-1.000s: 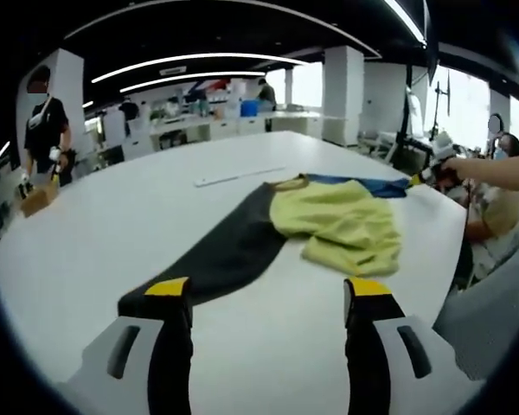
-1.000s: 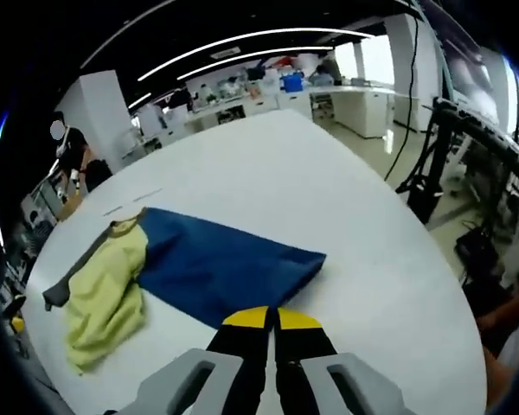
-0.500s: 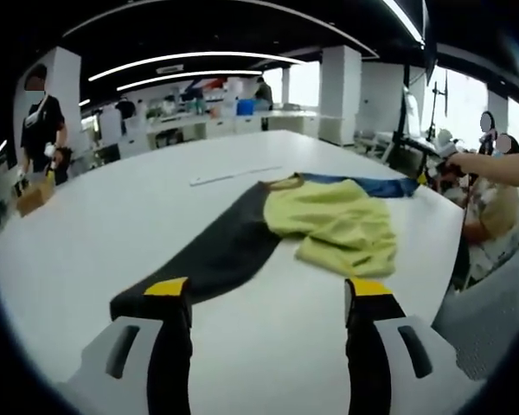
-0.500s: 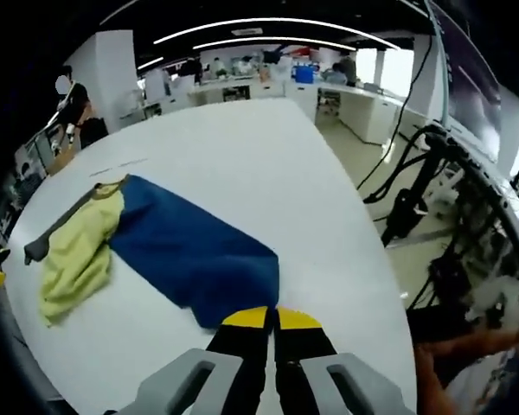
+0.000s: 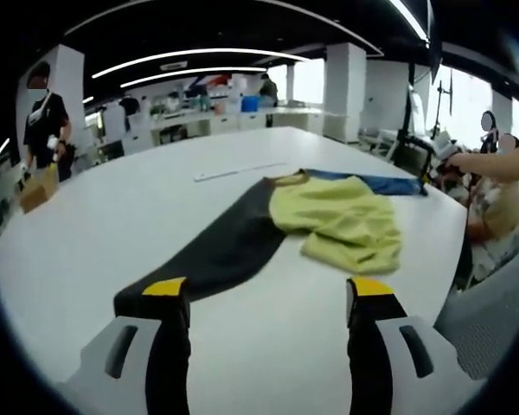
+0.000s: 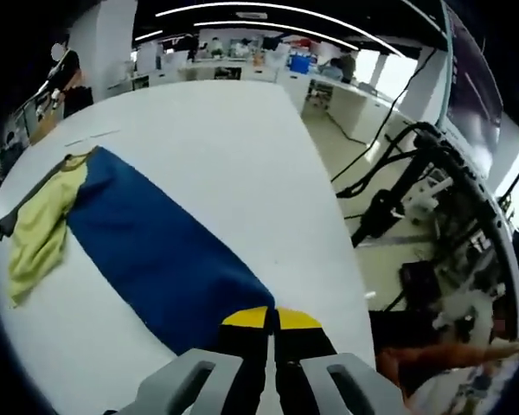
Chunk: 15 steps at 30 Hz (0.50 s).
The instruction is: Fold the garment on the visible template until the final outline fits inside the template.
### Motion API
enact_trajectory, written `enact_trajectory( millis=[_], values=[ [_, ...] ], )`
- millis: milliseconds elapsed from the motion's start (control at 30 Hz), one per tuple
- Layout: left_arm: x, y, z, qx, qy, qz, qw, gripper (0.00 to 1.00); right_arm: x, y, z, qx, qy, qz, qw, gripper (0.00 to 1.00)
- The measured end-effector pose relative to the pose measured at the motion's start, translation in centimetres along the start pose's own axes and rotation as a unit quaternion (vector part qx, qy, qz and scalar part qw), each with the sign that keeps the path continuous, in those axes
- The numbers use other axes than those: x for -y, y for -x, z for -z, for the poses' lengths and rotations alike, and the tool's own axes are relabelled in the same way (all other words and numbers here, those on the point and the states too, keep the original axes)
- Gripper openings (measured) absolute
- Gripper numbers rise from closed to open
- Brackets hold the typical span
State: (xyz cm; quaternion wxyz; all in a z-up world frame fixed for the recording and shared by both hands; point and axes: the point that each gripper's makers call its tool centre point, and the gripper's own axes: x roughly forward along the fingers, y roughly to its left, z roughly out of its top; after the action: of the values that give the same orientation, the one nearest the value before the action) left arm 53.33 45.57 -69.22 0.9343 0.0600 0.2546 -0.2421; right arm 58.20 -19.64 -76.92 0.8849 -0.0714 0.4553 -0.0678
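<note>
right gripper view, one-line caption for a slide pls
Right hand-held gripper shut on the blue sleeve of a garment stretched across the white table.

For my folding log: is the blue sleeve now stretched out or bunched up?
Stretched out. In the right gripper view the blue sleeve runs as one long flat band from the yellow body to the closed right tongs.

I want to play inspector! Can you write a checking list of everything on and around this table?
Surface: white table, mostly bare.
Job's things: garment lying flat, with a black sleeve, a yellow middle and a blue sleeve pulled out long.
Clutter: thin white strip beyond the garment.
Grippers: left gripper open above the table near the black sleeve; right gripper shut on the blue sleeve's end.
Cables: black cables on the floor beside the table.
Surroundings: people, desks, ceiling lights.
</note>
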Motion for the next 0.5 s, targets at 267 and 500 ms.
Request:
enact_trajectory(
  millis=[267,500],
  values=[
    [0.4,0.0,0.0,-0.003,-0.001,0.001,1.0,0.71,-1.6,1.7,0.4,-0.006,0.039,0.028,0.9988,0.0],
    [0.4,0.0,0.0,-0.002,0.001,0.002,1.0,0.72,-0.3,0.9,-0.1,-0.005,0.031,0.034,0.9989,0.0]
  ],
)
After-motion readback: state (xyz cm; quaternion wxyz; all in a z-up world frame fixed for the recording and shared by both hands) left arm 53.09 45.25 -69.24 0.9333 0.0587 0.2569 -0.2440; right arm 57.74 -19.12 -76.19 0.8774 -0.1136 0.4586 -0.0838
